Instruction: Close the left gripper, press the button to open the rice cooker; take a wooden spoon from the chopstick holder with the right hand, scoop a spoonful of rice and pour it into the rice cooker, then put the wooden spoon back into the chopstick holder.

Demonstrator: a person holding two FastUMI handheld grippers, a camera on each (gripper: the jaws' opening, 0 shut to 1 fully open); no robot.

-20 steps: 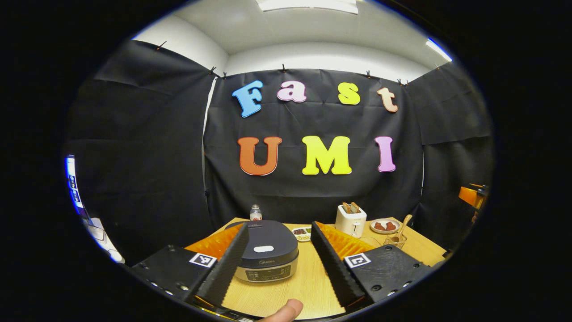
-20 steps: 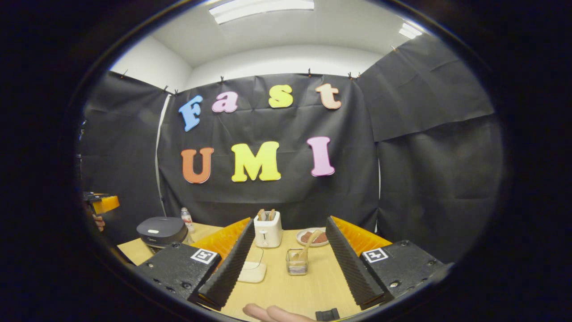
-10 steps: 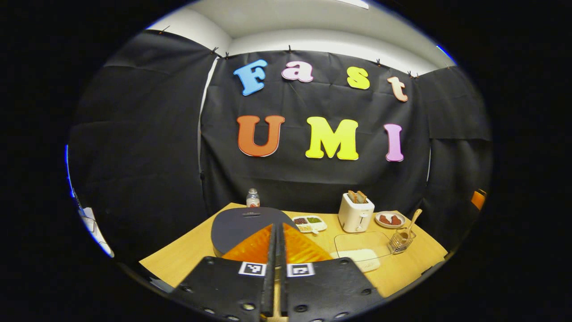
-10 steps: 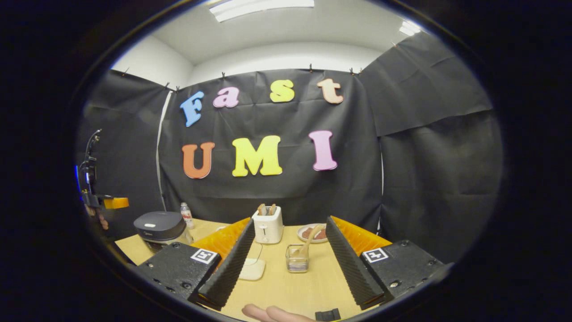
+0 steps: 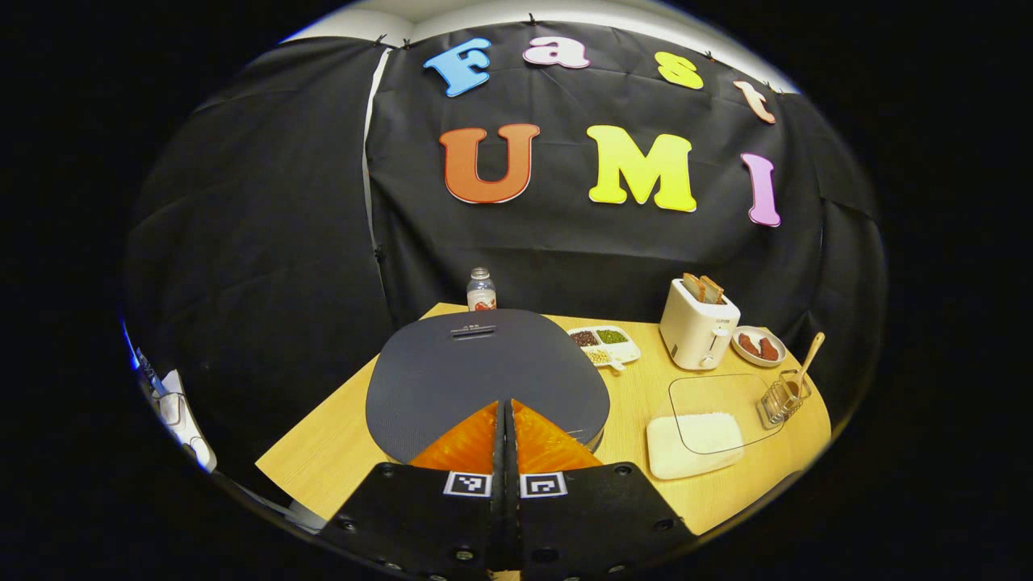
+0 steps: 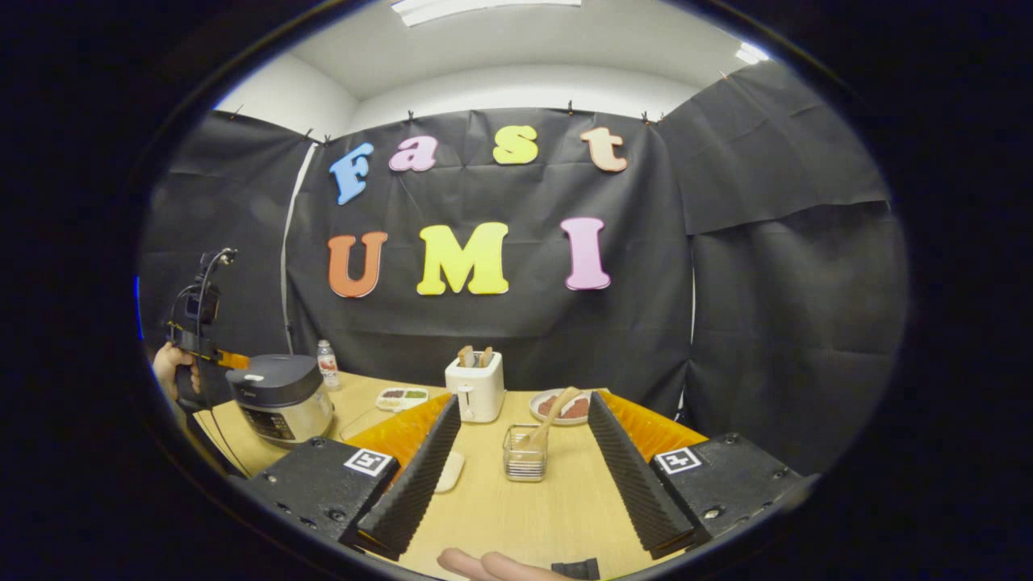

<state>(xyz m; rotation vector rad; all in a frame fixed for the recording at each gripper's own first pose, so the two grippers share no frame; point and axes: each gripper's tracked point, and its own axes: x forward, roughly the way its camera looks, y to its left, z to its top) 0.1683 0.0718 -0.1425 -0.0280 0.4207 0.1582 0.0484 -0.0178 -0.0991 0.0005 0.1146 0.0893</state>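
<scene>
The wooden table (image 5: 347,452) carries the rice cooker (image 5: 487,379) at its left side, lid down, with the left gripper (image 5: 506,420) poised just over the lid's near edge — its two fingers pressed together with nothing between them. To the right lie a clear tray of rice (image 5: 696,440) and the wire chopstick holder (image 6: 524,461) with the wooden spoon (image 6: 550,418) leaning in it. The right gripper (image 6: 520,460) hangs spread wide and empty, the holder framed between its fingers but farther off.
</scene>
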